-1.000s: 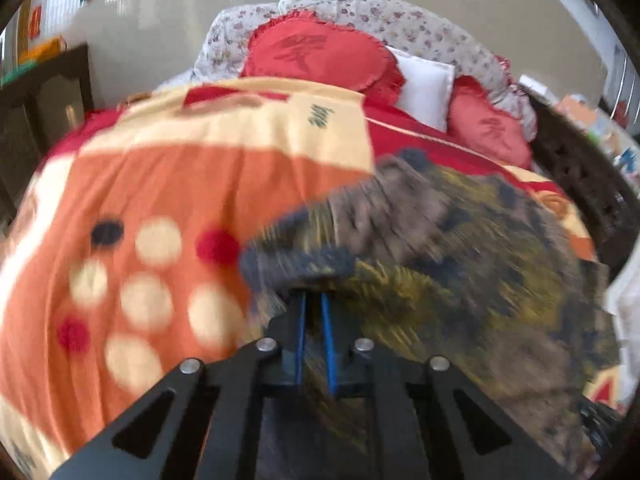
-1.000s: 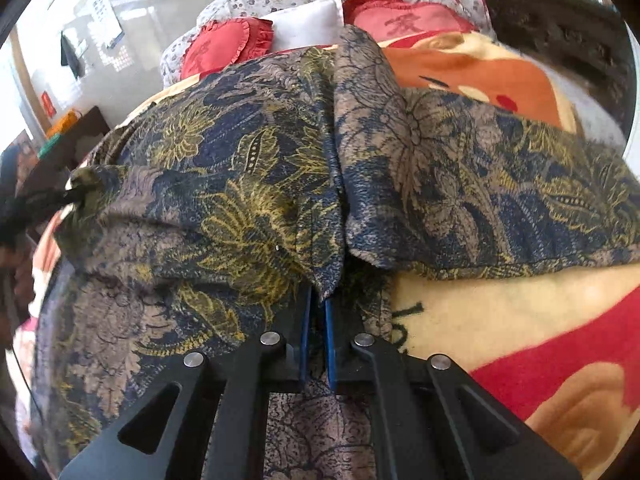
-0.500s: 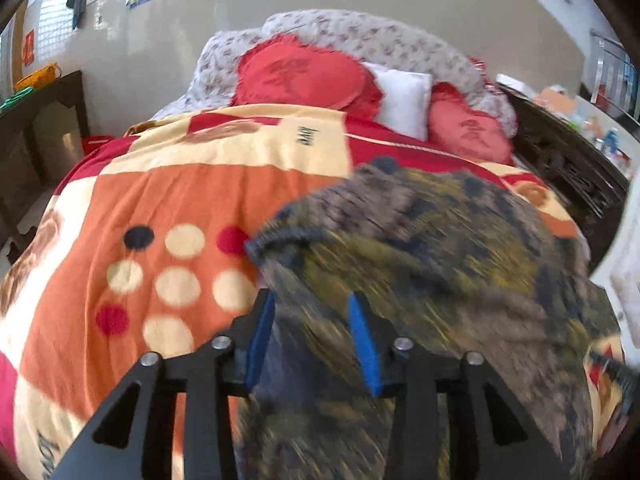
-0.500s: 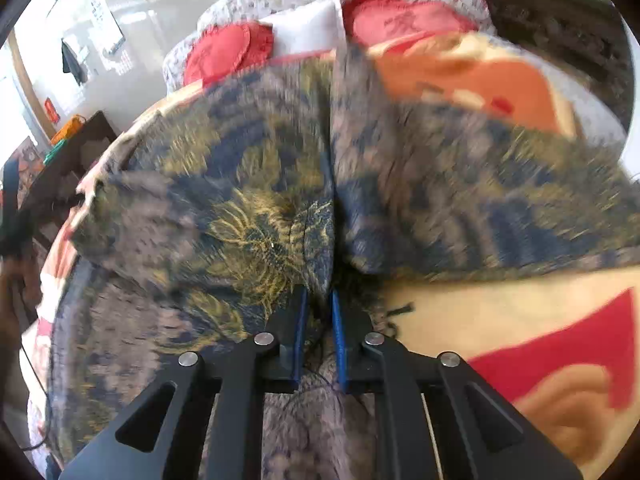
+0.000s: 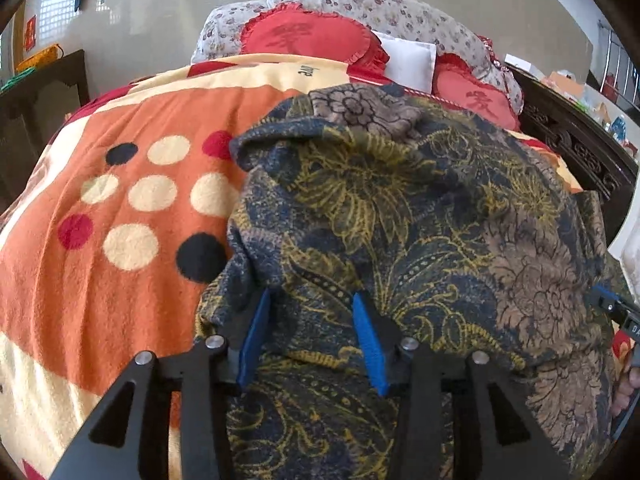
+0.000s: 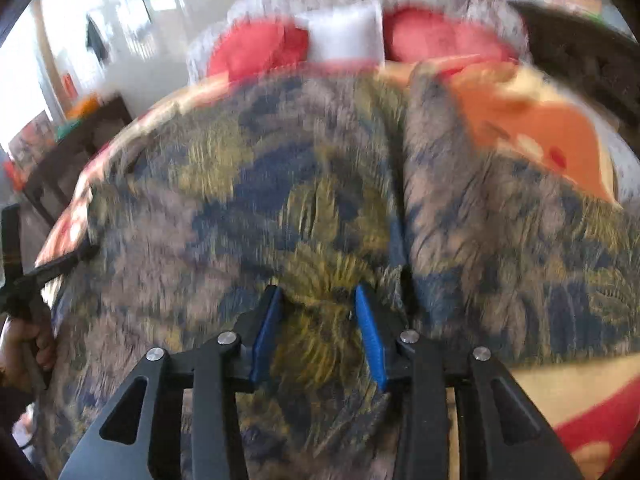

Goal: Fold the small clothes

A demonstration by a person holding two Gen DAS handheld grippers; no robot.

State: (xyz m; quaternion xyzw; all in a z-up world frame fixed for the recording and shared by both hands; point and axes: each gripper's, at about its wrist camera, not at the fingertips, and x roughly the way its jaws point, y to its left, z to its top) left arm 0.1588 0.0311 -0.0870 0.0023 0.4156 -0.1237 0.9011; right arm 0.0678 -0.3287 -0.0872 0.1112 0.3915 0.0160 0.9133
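A dark blue garment with gold and brown flowers [image 5: 400, 208] lies on the bed, its left edge folded over onto itself. My left gripper [image 5: 311, 296] stands open just above the near part of the cloth, and the blue pads [image 5: 256, 332] do not press on it. In the blurred right wrist view the same garment [image 6: 280, 200] fills the middle. My right gripper [image 6: 318, 290] has its jaws opening, with a bunch of cloth loose between them. Each gripper shows at the other view's edge: the right gripper [image 5: 612, 308] and the left gripper [image 6: 24, 276], held by a hand [image 6: 24, 348].
An orange, cream and red blanket with dots [image 5: 120, 200] covers the bed. Red and white pillows [image 5: 312, 36] lie at its head. A dark carved wooden frame [image 5: 580, 148] runs along the right side, and a dark cabinet [image 5: 40, 96] stands to the left.
Both grippers were shut on the garment and now stand open. The left let go of the folded edge, which now rests on the cloth, and it sank closer. The right view became blurred.
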